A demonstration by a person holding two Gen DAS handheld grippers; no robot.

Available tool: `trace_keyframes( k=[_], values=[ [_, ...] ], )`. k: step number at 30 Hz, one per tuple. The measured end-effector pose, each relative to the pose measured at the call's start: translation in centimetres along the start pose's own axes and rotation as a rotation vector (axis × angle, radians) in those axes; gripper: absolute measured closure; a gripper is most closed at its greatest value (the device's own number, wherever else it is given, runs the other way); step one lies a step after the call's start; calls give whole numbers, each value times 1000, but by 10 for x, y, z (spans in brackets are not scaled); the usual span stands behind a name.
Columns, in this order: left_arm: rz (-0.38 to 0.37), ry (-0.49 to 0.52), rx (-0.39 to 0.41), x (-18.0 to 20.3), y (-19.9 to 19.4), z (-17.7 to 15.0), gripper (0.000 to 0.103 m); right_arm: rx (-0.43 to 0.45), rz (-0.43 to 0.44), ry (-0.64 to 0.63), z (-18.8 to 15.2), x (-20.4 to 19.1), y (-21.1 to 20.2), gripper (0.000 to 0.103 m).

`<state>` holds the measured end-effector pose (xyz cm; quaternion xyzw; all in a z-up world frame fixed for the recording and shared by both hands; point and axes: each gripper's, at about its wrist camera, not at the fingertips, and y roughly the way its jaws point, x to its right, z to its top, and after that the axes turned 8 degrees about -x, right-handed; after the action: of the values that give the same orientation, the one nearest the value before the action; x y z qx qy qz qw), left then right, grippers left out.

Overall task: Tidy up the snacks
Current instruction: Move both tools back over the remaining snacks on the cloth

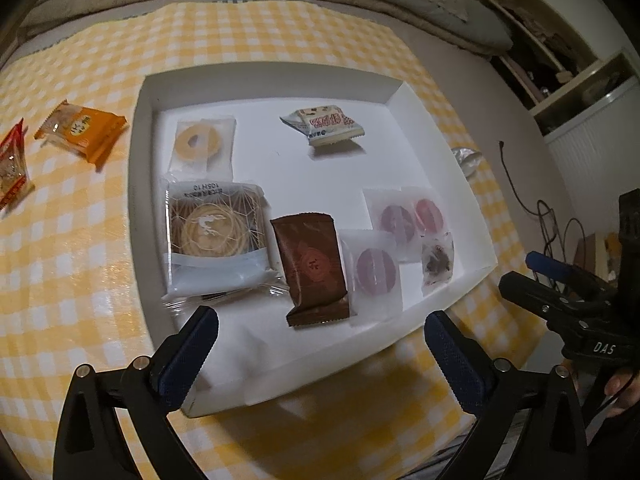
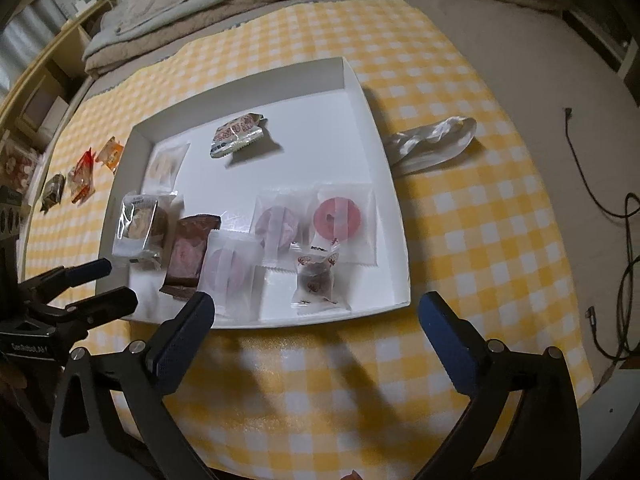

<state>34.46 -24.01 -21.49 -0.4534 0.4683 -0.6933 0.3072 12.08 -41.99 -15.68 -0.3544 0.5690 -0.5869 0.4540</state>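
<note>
A white tray lies on the yellow checked cloth and holds several wrapped snacks. Among them are a clear mooncake pack, a brown packet, a ring cookie, a white-and-red wrapper and purple discs. My left gripper hangs open above the tray's near edge, nothing between its fingers. My right gripper is open too, empty, over the cloth just in front of the tray, near a small clear packet and a pink ring.
Left of the tray, loose on the cloth, lie an orange packet, a red packet and a dark packet. A crumpled silver wrapper rests at the tray's right side. Bedding lies beyond the cloth; cables trail on the floor at right.
</note>
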Motion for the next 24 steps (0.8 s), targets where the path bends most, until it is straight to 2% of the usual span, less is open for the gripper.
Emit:
trace_keyframes(
  k=[12, 19, 24],
  values=[
    [32, -7, 70, -20, -46, -13, 0, 64, -20, -22, -6, -15, -18, 0],
    [66, -25, 126, -49, -82, -22, 0, 109, -22, -51, 4, -38, -27, 0],
    [66, -81, 144, -84, -104, -30, 0, 125, 2, -54, 20, -59, -24, 0]
  ],
)
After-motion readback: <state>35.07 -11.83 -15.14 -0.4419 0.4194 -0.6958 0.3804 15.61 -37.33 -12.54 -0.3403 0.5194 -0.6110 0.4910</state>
